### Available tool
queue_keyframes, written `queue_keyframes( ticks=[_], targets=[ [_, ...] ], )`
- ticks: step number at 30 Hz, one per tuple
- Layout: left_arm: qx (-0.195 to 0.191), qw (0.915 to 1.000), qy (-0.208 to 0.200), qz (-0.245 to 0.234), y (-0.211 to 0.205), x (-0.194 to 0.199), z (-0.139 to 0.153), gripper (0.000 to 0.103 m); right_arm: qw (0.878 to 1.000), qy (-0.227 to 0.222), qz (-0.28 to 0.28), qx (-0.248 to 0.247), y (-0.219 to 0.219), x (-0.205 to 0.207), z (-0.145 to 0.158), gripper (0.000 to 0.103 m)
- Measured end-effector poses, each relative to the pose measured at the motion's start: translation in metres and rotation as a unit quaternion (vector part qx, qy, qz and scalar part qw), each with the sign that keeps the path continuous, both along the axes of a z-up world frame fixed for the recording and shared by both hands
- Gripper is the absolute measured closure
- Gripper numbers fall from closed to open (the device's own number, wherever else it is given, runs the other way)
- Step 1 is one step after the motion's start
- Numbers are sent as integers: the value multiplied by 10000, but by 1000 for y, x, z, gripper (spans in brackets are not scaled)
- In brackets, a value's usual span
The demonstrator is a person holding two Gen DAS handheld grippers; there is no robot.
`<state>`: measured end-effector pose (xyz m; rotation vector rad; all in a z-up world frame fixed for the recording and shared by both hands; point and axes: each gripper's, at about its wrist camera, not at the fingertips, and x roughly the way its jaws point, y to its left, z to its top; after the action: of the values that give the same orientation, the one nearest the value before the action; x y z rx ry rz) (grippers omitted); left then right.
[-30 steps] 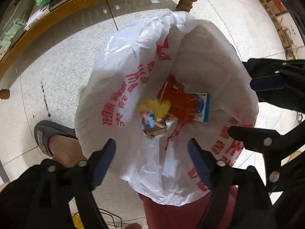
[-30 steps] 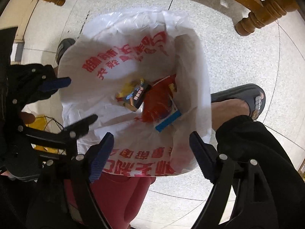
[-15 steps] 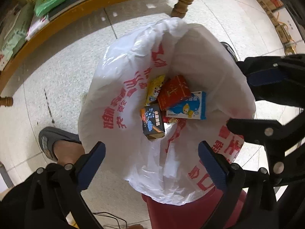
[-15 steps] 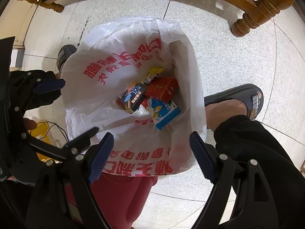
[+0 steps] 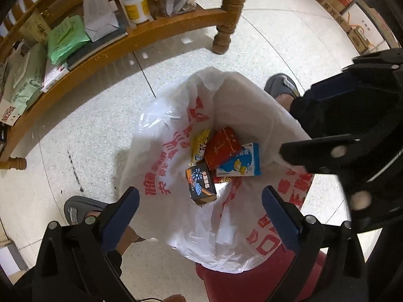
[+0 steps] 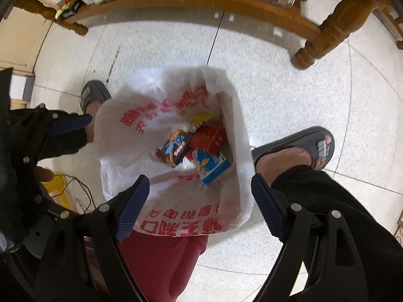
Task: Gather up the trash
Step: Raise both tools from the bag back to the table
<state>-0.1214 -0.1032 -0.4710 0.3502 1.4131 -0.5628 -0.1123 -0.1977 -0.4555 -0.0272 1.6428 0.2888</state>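
Left fingers: the left gripper (image 5: 200, 209) is pointing down over the bag, its blue-padded fingers (image 5: 121, 217) spread wide after just opening, grasping nothing.
Right fingers: the right gripper (image 6: 199, 201) is also hanging released above the bag, its jaws having just widened slightly, nothing between them.
Trash bag: a white plastic bag (image 5: 171, 151) with red print is lining a red bin (image 6: 161, 259) on the tiled floor (image 6: 289, 95), mouth gaping open.
Trash: a red carton (image 5: 221, 147), a blue-and-white carton (image 5: 241, 162), a dark carton (image 5: 200, 185) and a yellow wrapper (image 5: 200, 144) are lying together at the bottom of the bag, touching one another.
Person: feet in grey slippers (image 6: 314, 148) are standing on either side of the bin.
Backdrop: a wooden shelf (image 5: 141, 35) is holding packets and a white bottle (image 5: 134, 6).
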Motion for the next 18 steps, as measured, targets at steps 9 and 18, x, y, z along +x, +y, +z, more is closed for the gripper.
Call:
queue_keyframes(
  ticks=[9, 18],
  targets=[
    [-462, 9983, 39, 354, 6, 13, 26, 8, 9974, -494, -445, 289, -22, 8, 52, 16],
    [-609, 9941, -354, 819, 17, 20, 62, 8, 9917, -1073, -577, 402, -35, 6, 111, 16]
  ],
)
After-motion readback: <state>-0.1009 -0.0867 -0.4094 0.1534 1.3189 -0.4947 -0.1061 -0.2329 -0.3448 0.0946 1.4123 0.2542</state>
